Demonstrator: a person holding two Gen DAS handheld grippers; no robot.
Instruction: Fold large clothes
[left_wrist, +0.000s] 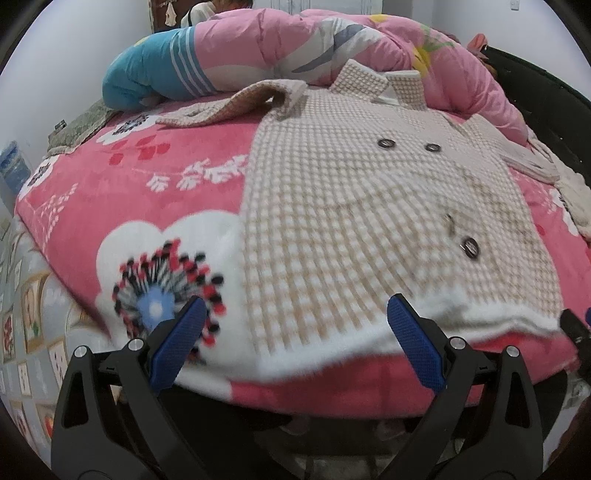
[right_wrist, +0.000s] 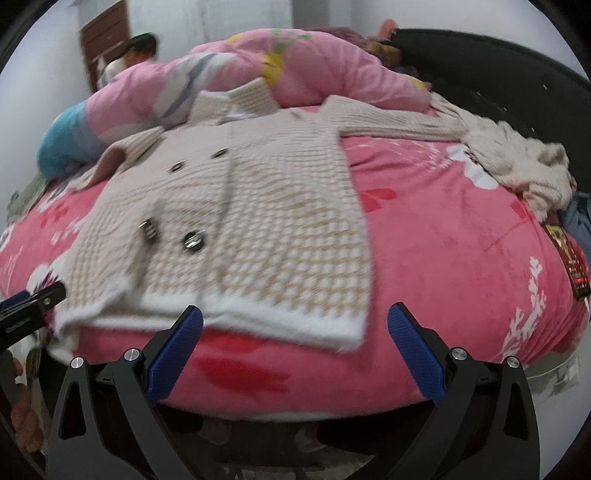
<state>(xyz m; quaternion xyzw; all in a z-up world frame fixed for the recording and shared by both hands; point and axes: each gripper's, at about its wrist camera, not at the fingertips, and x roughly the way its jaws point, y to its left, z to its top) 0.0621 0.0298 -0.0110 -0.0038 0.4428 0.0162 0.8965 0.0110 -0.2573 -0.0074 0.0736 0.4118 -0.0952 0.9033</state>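
Your left tongs (left_wrist: 295, 325) and right tongs (right_wrist: 295, 325) hang released just short of the cream-and-tan checked knit coat's (left_wrist: 369, 206) white hem, which lies flat ahead on the pink floral fleece blanket (right_wrist: 443, 240), ready for pinching.

coat (left_wrist: 369, 206) on blanket (left_wrist: 147, 192), quilt (left_wrist: 295, 44) behind

One checked coat (left_wrist: 369, 206) with four dark buttons (left_wrist: 386, 143), one pink quilt (left_wrist: 295, 44), one floral blanket (left_wrist: 155, 192), two grippers (left_wrist: 295, 332)
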